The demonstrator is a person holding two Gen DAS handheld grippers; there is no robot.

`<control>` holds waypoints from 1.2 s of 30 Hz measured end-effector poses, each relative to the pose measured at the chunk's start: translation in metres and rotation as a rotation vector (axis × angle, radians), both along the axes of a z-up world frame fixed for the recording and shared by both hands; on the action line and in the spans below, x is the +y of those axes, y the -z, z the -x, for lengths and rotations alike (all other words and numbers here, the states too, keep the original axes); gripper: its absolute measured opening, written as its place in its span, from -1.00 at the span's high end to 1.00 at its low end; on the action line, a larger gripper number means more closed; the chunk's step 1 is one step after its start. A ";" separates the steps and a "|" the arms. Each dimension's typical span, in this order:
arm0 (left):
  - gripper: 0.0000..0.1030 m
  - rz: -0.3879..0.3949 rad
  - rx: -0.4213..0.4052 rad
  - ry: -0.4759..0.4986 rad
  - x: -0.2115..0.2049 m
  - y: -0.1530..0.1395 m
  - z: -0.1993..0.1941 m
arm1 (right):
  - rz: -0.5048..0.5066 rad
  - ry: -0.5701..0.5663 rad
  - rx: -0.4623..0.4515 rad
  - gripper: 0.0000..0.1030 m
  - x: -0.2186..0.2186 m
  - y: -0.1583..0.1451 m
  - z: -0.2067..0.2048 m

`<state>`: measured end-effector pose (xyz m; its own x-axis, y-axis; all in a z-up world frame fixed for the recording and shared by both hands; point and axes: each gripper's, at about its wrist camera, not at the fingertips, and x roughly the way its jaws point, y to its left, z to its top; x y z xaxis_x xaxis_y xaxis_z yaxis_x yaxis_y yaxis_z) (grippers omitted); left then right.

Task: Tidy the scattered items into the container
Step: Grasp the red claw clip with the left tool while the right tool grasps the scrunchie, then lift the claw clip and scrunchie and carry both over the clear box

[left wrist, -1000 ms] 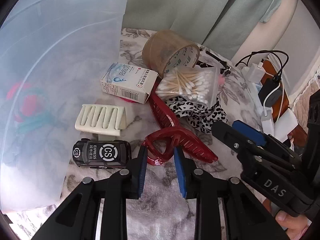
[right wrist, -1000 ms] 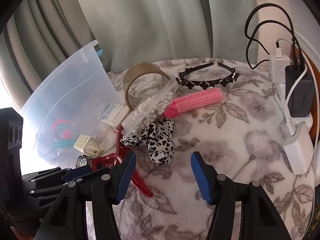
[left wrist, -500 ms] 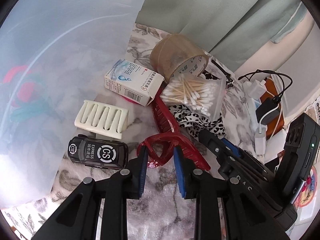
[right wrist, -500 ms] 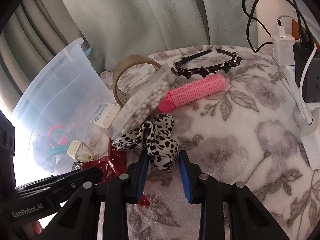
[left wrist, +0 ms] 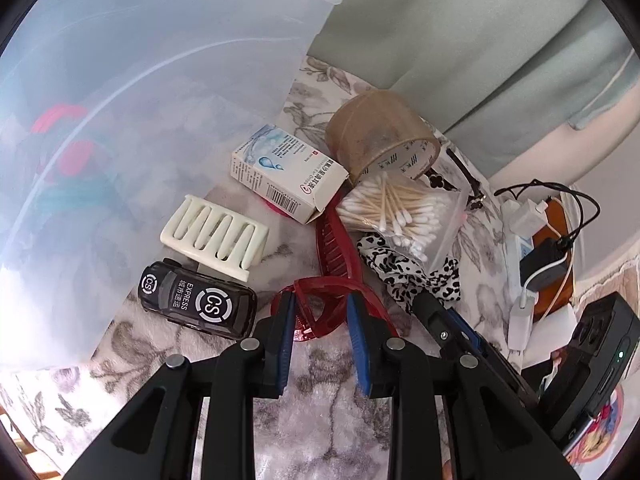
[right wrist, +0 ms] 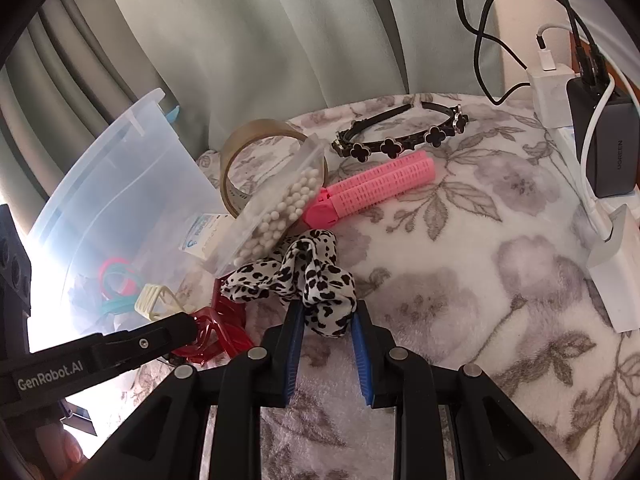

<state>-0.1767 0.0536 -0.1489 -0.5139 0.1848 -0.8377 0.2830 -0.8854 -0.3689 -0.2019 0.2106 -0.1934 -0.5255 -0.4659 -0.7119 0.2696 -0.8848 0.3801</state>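
Note:
A clear plastic container (left wrist: 120, 128) stands at the left, also in the right wrist view (right wrist: 120, 200), with coloured rings inside. My left gripper (left wrist: 320, 316) is shut on the handle end of a red hair claw clip (left wrist: 336, 256). My right gripper (right wrist: 326, 320) is shut on the near end of a black-and-white leopard scrunchie (right wrist: 304, 272). Around them lie a black toy car (left wrist: 196, 304), a cream comb-like clip (left wrist: 216, 232), a white medicine box (left wrist: 288, 172), a bag of cotton swabs (left wrist: 400, 212), a tape roll (left wrist: 380, 136), a pink hair roller (right wrist: 372, 188) and a black headband (right wrist: 400, 140).
All lies on a floral fleece blanket (right wrist: 460, 280). Chargers, a power strip and cables (right wrist: 600, 140) line the right edge. A grey-green curtain (right wrist: 260, 40) hangs behind. The right gripper's body (left wrist: 472, 340) lies close beside the left one.
My right gripper moved forward to the scrunchie and its jaws closed from wide open onto it. My left gripper stayed shut on the red claw clip, shifting slightly.

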 end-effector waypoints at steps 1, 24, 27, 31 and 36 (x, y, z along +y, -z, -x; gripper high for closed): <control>0.47 0.001 -0.002 -0.012 -0.002 0.001 0.001 | 0.002 0.001 0.000 0.49 0.000 0.000 0.000; 0.87 0.141 0.015 0.004 0.005 -0.008 -0.003 | 0.059 0.062 0.044 0.82 0.015 -0.019 -0.014; 0.89 0.147 0.018 0.018 0.005 -0.012 -0.008 | 0.078 0.086 0.061 0.82 0.022 -0.029 -0.022; 0.90 0.135 0.020 0.037 0.005 -0.018 -0.019 | 0.091 0.117 0.085 0.83 0.030 -0.045 -0.036; 0.90 0.116 0.046 0.063 0.008 -0.031 -0.030 | 0.119 0.154 0.121 0.83 0.038 -0.067 -0.054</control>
<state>-0.1463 0.0616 -0.1178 -0.5424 0.1213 -0.8313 0.2105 -0.9383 -0.2743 -0.1481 0.2487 -0.1261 -0.6750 -0.4504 -0.5844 0.1845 -0.8699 0.4574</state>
